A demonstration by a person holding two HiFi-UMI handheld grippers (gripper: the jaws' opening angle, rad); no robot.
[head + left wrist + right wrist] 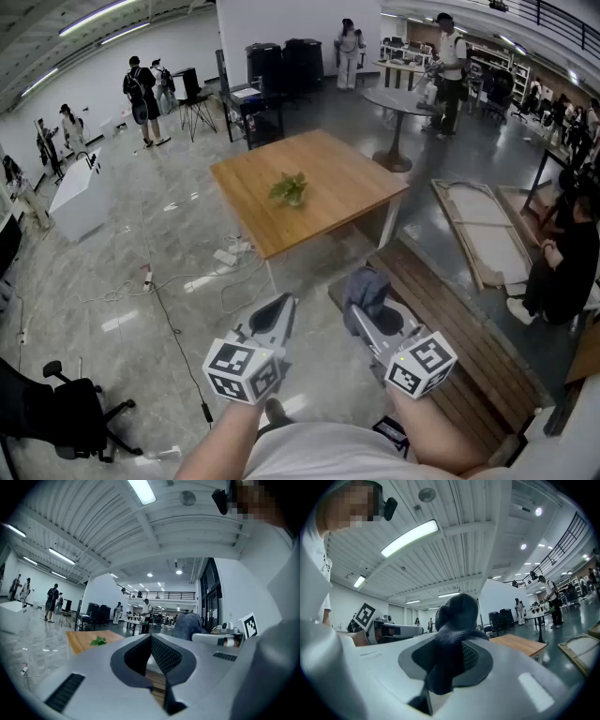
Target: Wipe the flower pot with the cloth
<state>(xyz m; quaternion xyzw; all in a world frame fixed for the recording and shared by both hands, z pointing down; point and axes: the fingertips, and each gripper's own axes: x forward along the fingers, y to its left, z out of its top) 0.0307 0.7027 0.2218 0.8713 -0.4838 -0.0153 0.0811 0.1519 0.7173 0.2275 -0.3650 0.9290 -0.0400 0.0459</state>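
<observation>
Head view: plant [289, 188] on wooden table [349, 180]; slatted bench [455, 314] near.

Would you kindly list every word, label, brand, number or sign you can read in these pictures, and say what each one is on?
No words, numbers or brand names can be read in any view.
The left gripper and right gripper bear only black-and-white square markers: patterns, not text.
The cloth shows no label.
Any print on the distant desks and shelves is too small to read.
</observation>
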